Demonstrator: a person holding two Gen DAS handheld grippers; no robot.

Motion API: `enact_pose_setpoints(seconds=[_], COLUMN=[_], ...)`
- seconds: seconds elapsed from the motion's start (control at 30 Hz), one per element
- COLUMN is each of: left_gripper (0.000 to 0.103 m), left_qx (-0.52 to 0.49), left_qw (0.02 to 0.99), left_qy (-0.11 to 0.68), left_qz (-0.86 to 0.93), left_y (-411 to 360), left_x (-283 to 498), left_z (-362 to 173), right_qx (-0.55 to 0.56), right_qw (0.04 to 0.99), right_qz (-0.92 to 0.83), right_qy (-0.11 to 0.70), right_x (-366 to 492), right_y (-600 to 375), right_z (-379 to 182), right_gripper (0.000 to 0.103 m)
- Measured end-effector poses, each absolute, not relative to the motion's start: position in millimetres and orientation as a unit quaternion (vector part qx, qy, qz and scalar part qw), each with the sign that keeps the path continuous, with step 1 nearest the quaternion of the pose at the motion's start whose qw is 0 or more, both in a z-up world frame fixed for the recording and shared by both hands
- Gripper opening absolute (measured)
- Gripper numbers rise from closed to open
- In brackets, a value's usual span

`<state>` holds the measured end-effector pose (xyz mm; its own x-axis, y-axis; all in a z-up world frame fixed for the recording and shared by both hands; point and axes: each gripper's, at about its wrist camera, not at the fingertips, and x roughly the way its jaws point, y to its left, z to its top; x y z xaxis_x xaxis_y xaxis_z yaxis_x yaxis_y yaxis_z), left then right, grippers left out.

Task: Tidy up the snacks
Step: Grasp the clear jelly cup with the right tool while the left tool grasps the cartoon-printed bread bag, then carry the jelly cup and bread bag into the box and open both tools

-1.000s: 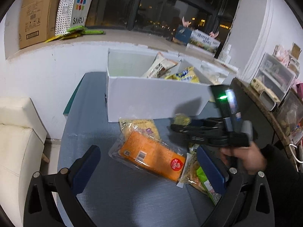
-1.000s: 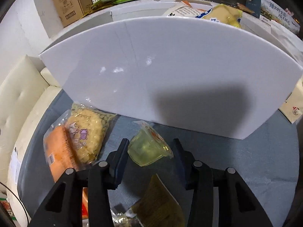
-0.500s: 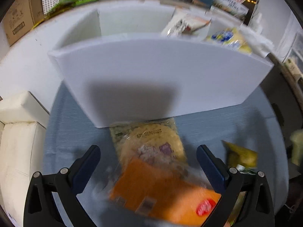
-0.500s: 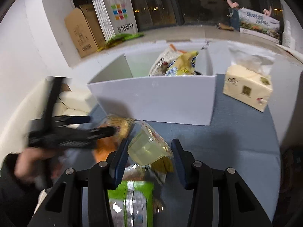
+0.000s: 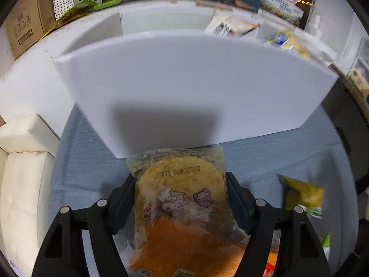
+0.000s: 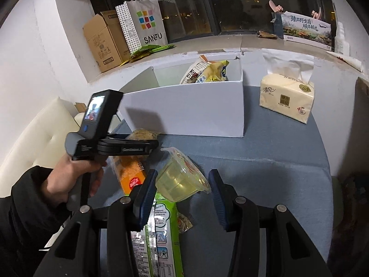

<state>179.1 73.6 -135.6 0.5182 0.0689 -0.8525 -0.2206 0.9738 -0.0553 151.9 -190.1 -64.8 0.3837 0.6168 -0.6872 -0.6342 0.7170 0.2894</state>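
Note:
My left gripper (image 5: 180, 198) is closed on a clear bag of round yellow crackers (image 5: 182, 184), which lies on an orange packet (image 5: 184, 249) in front of the white divided box (image 5: 184, 87). In the right wrist view the left gripper (image 6: 138, 149) shows over that bag (image 6: 143, 134). My right gripper (image 6: 182, 194) is shut on a clear jelly cup (image 6: 180, 180) and holds it above the blue-grey table (image 6: 265, 168). A green snack packet (image 6: 159, 235) lies under it.
The white box (image 6: 196, 113) holds snack bags (image 6: 207, 72) in its right compartment. A tissue pack (image 6: 287, 97) stands to the right of it. A small yellow-green packet (image 5: 302, 194) lies on the table. A cream sofa (image 5: 25, 173) is at the left.
My left gripper has dropped toward the table and closed around the cracker bag. My right gripper has lifted the jelly cup up and back from the box.

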Motion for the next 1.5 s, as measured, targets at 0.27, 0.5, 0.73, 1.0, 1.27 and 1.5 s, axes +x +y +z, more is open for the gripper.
enact_pose_setpoints(seconds=[0.27, 0.5, 0.73, 1.0, 1.27, 1.5], left_gripper=[0.078, 0.078, 0.078, 0.103, 0.103, 0.103], left_qx=[-0.074, -0.082, -0.075, -0.085, -0.088, -0.050], left_qw=[0.935, 0.953, 0.947, 0.921, 0.917, 0.928], left_qy=[0.336, 0.286, 0.310, 0.378, 0.389, 0.369], left_qz=[0.089, 0.060, 0.049, 0.048, 0.025, 0.016], left_y=[83, 104, 121, 142, 146, 126], left_x=[123, 139, 218, 271, 254, 222], left_z=[-40, 33, 40, -5, -19, 0], right_qx=[-0.015, -0.009, -0.004, 0.012, 0.069, 0.055], right_qw=[0.834, 0.833, 0.829, 0.820, 0.823, 0.830], right_qz=[0.389, 0.414, 0.425, 0.397, 0.392, 0.403], right_qy=[0.391, 0.368, 0.364, 0.412, 0.405, 0.381], right_x=[153, 187, 252, 331, 346, 322], right_y=[-178, -138, -77, -50, -65, -73], right_z=[-55, -16, 13, -10, -4, 8], right_gripper=[0.050, 0.050, 0.050, 0.051, 0.103, 0.103])
